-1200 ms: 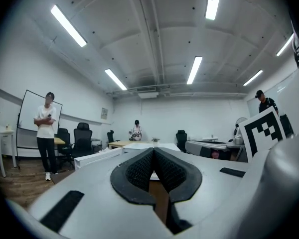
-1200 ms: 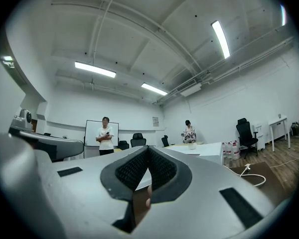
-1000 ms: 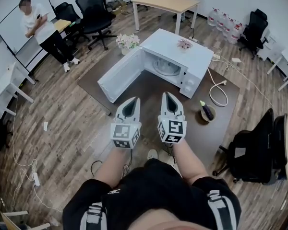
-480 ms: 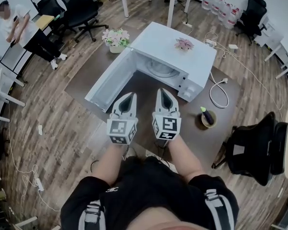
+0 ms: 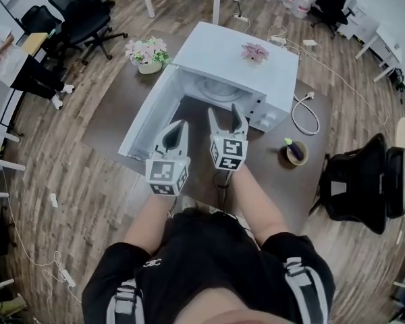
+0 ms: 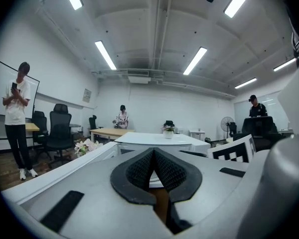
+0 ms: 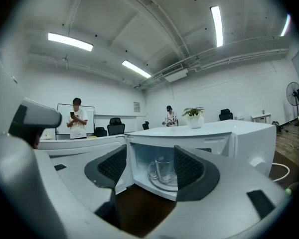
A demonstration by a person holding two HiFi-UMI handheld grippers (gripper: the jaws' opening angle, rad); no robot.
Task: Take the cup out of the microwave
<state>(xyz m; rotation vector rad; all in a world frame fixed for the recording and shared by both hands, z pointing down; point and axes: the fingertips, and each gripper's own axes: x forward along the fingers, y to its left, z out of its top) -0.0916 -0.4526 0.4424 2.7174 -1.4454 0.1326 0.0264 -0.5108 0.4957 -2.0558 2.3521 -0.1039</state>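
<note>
Between the jaws of the right gripper point(image 7: 150, 168), well ahead and untouched, shows the cup point(image 7: 163, 170). The jaws have just been opening, now about half spread, with nothing gripped. The cup stands upright on the turntable point(image 7: 162, 187) inside the microwave point(image 5: 236, 59), handle on the left jaw's side. The door point(image 5: 145, 123) hangs wide open, off to the left of the jaws. The left gripper point(image 6: 153, 153) is alongside, jaws closed tip to tip and empty, pointing at the microwave front. The microwave sits on the dark table point(image 5: 266, 160).

Handling, my guess: clear glass, so stiff, smooth and slippery, and breakable. Probably light; can't tell if anything is in it. Best hold looks like pads on both sides of the body below the rim, or a pinch on the handle. Keep it upright and lift it off the turntable before drawing it out.
</note>
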